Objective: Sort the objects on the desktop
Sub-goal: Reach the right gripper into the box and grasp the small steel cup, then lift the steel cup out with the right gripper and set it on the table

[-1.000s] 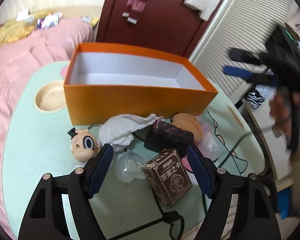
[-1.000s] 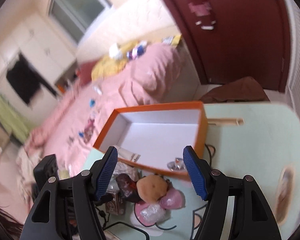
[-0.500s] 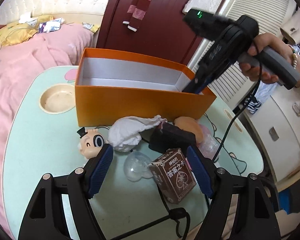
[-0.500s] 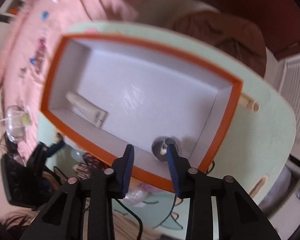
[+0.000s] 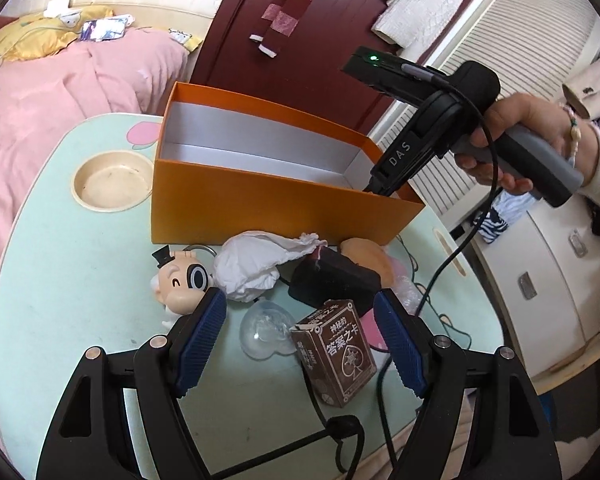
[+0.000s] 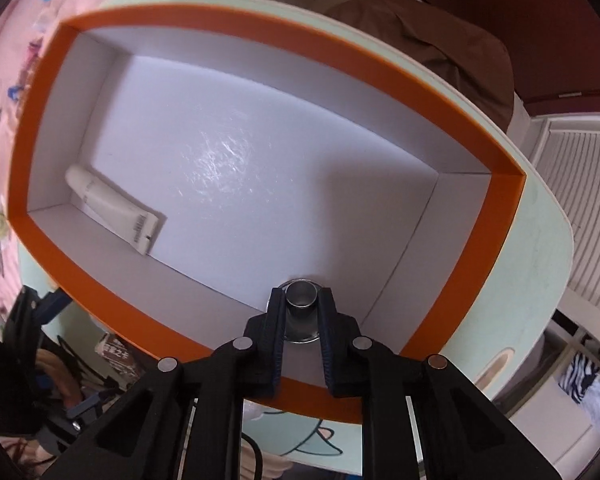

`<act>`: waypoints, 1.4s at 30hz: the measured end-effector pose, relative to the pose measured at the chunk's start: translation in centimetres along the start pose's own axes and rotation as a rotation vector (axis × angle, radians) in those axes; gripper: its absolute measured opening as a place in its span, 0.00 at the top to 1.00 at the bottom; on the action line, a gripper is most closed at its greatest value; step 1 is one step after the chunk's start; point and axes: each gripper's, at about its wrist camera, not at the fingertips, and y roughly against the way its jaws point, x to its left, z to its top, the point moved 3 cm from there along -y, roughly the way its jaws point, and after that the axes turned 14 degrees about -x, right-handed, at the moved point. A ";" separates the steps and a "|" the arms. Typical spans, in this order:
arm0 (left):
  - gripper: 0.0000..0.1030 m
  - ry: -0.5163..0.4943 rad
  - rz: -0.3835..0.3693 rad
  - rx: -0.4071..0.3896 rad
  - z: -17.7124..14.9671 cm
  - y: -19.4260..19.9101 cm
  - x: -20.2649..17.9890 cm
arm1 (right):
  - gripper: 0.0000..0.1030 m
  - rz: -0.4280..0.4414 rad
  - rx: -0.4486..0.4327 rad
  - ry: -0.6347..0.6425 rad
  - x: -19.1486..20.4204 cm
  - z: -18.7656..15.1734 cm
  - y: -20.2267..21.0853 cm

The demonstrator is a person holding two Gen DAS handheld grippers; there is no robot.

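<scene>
Right wrist view: my right gripper [image 6: 301,312] reaches into the orange box [image 6: 476,268], jaws just closed, clamped on a small metal cup [image 6: 301,297] at the near wall. A tube [image 6: 112,208] lies inside too. My left gripper [image 5: 300,340] hangs released over the tabletop [image 5: 80,272] clutter.

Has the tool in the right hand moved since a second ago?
Yes. The right tool has dropped into the orange box, near its right end, closing on a small metal cylinder.
</scene>
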 end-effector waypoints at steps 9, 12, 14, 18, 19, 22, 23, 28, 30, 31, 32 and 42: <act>0.26 0.002 0.002 -0.004 -0.2 0.2 -0.1 | 0.85 0.087 -0.148 -0.065 -1.8 0.4 3.8; 0.26 0.005 -0.002 -0.008 -0.1 0.2 -0.2 | 0.85 0.136 -0.226 -0.081 -2.0 -0.3 6.1; 0.26 0.016 -0.011 -0.013 0.0 0.3 -0.2 | 0.85 0.175 -0.280 -0.081 -0.8 -0.8 7.8; 0.26 0.027 -0.009 -0.030 0.1 0.6 -0.1 | 0.85 0.267 -0.388 -0.094 -0.1 -3.6 10.2; 0.26 0.025 -0.008 -0.035 0.1 0.7 -0.1 | 0.85 0.287 -0.407 -0.106 0.3 -4.3 10.6; 0.26 0.039 -0.035 -0.044 0.3 0.9 -0.2 | 0.85 0.324 -0.445 -0.164 -1.0 -7.0 9.3; 0.26 0.046 -0.048 -0.046 0.3 0.9 -0.3 | 0.85 0.325 -0.455 -0.187 -1.4 -7.9 8.8; 0.26 0.105 -0.125 -0.043 0.6 1.0 -0.4 | 0.85 0.345 -0.519 -0.317 -3.3 -11.6 5.9; 0.26 0.142 -0.143 -0.035 1.1 0.9 -0.3 | 0.85 0.347 -0.559 -0.348 -3.6 -12.1 5.0; 0.26 0.133 -0.128 -0.038 1.6 1.0 -0.3 | 0.85 0.348 -0.578 -0.357 -3.7 -12.3 4.7; 0.26 0.124 -0.112 -0.041 2.2 1.0 -0.3 | 0.85 0.358 -0.598 -0.367 -3.6 -12.4 4.1; 0.26 -0.169 0.088 0.061 11.3 0.1 -1.5 | 0.60 0.376 -0.878 -0.323 -1.9 -13.6 4.9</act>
